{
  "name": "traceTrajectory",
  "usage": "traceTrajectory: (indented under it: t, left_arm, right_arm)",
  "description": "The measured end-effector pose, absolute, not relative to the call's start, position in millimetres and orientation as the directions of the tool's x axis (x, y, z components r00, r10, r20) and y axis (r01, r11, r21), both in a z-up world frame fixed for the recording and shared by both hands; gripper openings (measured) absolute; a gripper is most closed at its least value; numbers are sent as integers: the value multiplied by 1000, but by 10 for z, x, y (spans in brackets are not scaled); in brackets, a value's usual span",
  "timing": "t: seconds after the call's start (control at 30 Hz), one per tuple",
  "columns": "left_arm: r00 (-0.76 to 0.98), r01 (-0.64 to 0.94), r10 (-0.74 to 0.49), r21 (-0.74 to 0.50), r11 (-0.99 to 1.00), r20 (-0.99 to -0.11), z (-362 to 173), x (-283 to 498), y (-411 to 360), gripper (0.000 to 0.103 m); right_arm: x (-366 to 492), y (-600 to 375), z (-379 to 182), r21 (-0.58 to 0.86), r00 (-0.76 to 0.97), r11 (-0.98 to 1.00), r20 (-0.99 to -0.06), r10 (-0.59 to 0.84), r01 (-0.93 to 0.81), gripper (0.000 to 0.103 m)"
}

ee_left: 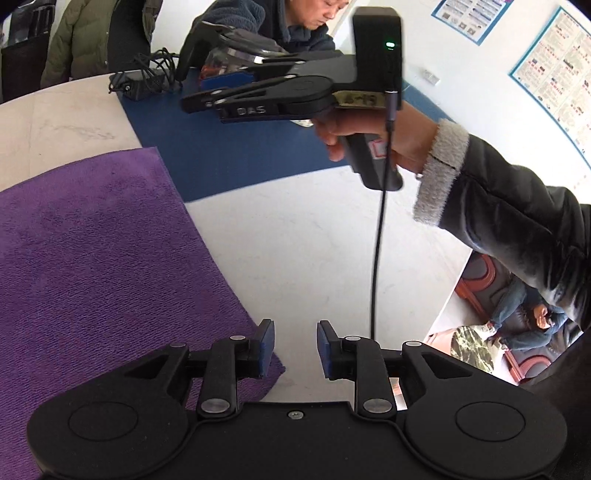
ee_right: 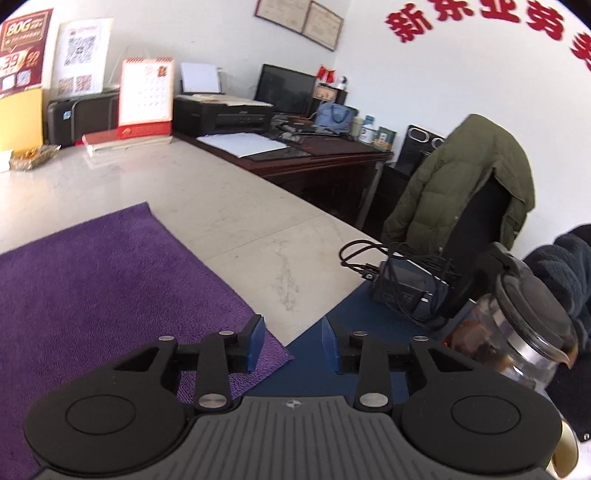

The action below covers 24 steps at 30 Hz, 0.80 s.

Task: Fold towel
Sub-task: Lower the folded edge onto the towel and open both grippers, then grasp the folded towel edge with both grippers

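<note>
A purple towel point(ee_left: 92, 258) lies flat on the pale table; it also shows in the right wrist view point(ee_right: 92, 280). My left gripper point(ee_left: 295, 349) is open and empty, just above the towel's near right corner point(ee_left: 273, 365). My right gripper point(ee_right: 293, 343) is open and empty, above another towel corner point(ee_right: 280, 354) where it meets a blue mat point(ee_right: 369, 321). The right gripper also shows from the side in the left wrist view point(ee_left: 192, 105), held in a hand above the blue mat point(ee_left: 229, 151).
A glass teapot point(ee_right: 517, 325) and a black power adapter with tangled cable point(ee_right: 402, 284) sit on the blue mat. A person point(ee_left: 288, 22) sits at the far side. A calendar point(ee_right: 146, 96), a printer point(ee_right: 221, 114) and a jacket-covered chair point(ee_right: 465, 177) stand behind the table.
</note>
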<state>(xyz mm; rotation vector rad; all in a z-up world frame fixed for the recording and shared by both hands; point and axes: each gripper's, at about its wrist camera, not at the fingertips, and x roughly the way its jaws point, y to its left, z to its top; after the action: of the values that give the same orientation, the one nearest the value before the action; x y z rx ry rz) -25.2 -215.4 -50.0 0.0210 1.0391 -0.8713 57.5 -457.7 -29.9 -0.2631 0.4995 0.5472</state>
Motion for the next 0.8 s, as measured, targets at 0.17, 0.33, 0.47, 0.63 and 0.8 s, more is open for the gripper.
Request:
traceTrajectory:
  t: [0.17, 0.33, 0.47, 0.63, 0.8]
  left_arm:
    - [250, 668, -540, -261, 697, -803, -506, -384, -2103, 22]
    - [255, 756, -502, -154, 637, -827, -637, -550, -2309, 23]
    - [256, 819, -470, -69, 570, -845, -799, -666, -2523, 24]
    - [278, 840, -439, -6, 543, -855, -935, -721, -2625, 23]
    - [281, 805, -450, -47, 591, -848, -896, -646, -2500, 13]
  right_arm:
    - [359, -4875, -234, 111, 750, 898, -511, 419, -426, 49]
    - [205, -4909, -409, 207, 698, 905, -580, 419, -371, 51]
    - [162, -4907, -529, 249, 667, 906, -615, 422, -343, 51]
    - [94, -4869, -564, 243, 660, 909, -627, 413, -338, 51]
    - [43, -4876, -582, 243, 660, 911, -630, 410, -333, 52]
